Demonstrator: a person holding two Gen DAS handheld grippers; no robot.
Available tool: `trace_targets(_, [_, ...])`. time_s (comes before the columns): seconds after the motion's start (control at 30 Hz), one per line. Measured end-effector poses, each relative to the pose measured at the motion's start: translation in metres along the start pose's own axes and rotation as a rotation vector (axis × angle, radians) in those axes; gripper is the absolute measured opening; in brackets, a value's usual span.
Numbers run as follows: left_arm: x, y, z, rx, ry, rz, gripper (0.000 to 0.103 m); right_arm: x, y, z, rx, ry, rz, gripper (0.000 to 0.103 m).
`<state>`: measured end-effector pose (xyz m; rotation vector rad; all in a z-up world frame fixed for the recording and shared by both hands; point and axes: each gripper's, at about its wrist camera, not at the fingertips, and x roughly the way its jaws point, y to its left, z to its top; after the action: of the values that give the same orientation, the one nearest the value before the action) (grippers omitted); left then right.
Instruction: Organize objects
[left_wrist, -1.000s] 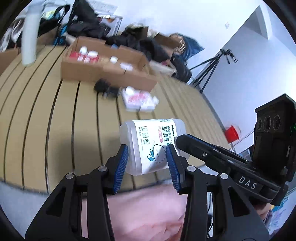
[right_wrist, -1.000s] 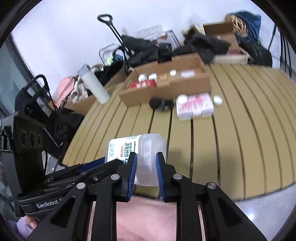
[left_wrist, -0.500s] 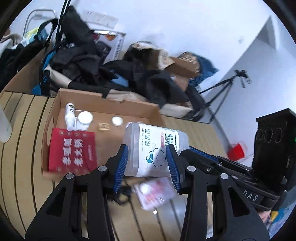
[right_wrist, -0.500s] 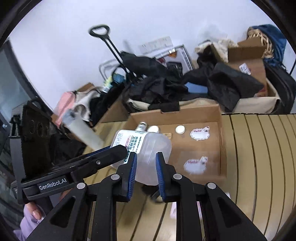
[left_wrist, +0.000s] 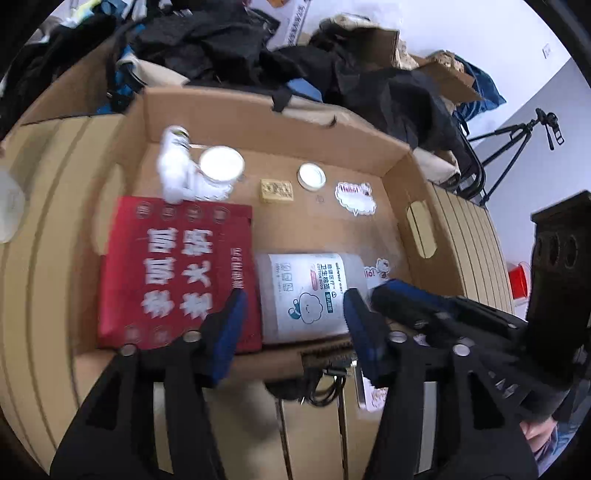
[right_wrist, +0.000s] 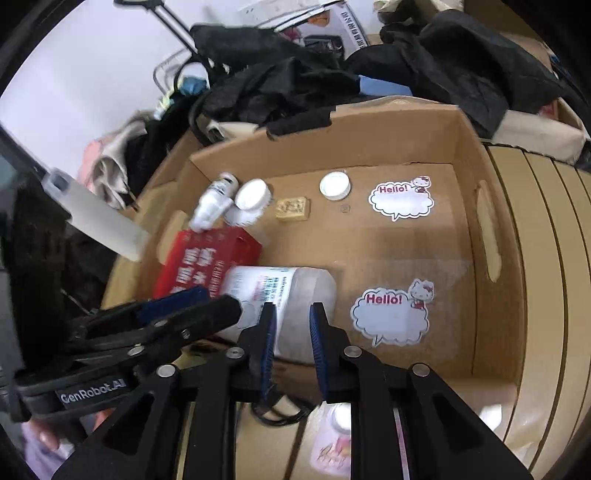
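Observation:
A clear cotton-bud jar (left_wrist: 306, 295) with a white label lies on its side in the cardboard box (left_wrist: 413, 221), next to a red packet (left_wrist: 177, 273). My left gripper (left_wrist: 291, 325) is open, its jaws spread wider than the jar and just in front of it. In the right wrist view the jar (right_wrist: 295, 295) lies by the box's near wall. My right gripper (right_wrist: 291, 339) stands at the jar's end with its jaws slightly apart and seems to have let go.
The box (right_wrist: 491, 229) also holds a small white bottle (right_wrist: 214, 199), white lidded jars (right_wrist: 255, 195), a white lid (right_wrist: 334, 184), a tan block (right_wrist: 291, 208) and Hello stickers (right_wrist: 391, 314). A black cable (right_wrist: 273, 410) and a pink packet (right_wrist: 332, 443) lie on the slatted table in front. Dark clothes are piled behind.
Both grippers carried the jar forward over the box and lowered it in beside the red packet. The left jaws have opened wide; the right jaws have loosened.

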<state>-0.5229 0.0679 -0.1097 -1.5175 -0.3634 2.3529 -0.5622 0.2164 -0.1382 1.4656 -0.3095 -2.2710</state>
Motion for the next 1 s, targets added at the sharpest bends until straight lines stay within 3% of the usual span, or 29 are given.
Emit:
trace_targets(0.03, [-0.007,0.0,0.0,0.005,-0.013,0.013,0.053,-0.012,0.0,0.0,0.003,-0.025,-0.004,0.03])
trace_targets(0.1, [-0.032,-0.008,0.0,0.032,-0.038,0.044,0.058,-0.036,0.003,-0.002,-0.004,-0.067,-0.025,0.053])
trace_targets(0.13, [-0.045,-0.012,0.001,0.049,-0.049,0.056,0.067,-0.051,0.005,-0.003,-0.006,-0.08,-0.026,0.064])
trace_targets(0.17, [-0.061,-0.017,0.001,0.076,-0.061,0.07,0.073,-0.064,0.008,-0.004,-0.011,-0.091,-0.023,0.085])
trace_targets(0.2, [-0.08,-0.024,0.001,0.105,-0.078,0.094,0.083,-0.084,0.013,-0.006,-0.027,-0.107,-0.016,0.088])
trace_targets(0.33, [-0.139,-0.039,-0.006,0.17,-0.117,0.23,0.092,-0.154,0.035,-0.013,-0.105,-0.193,-0.095,0.088])
trace_targets(0.43, [-0.175,-0.039,-0.016,0.156,-0.14,0.237,0.096,-0.197,0.042,-0.024,-0.098,-0.231,-0.156,0.088])
trace_targets(0.7, [-0.233,-0.041,-0.068,0.165,-0.15,0.229,0.097,-0.252,0.067,-0.072,-0.14,-0.238,-0.186,0.088])
trace_targets(0.83, [-0.259,-0.031,-0.136,0.142,-0.196,0.178,0.098,-0.273,0.079,-0.136,-0.159,-0.296,-0.172,0.088])
trace_targets(0.93, [-0.272,-0.016,-0.221,0.124,-0.261,0.099,0.103,-0.285,0.083,-0.217,-0.172,-0.414,-0.191,0.088])
trace_targets(1.0, [-0.271,-0.005,-0.277,0.097,-0.29,0.113,0.103,-0.283,0.081,-0.271,-0.174,-0.443,-0.183,0.088])
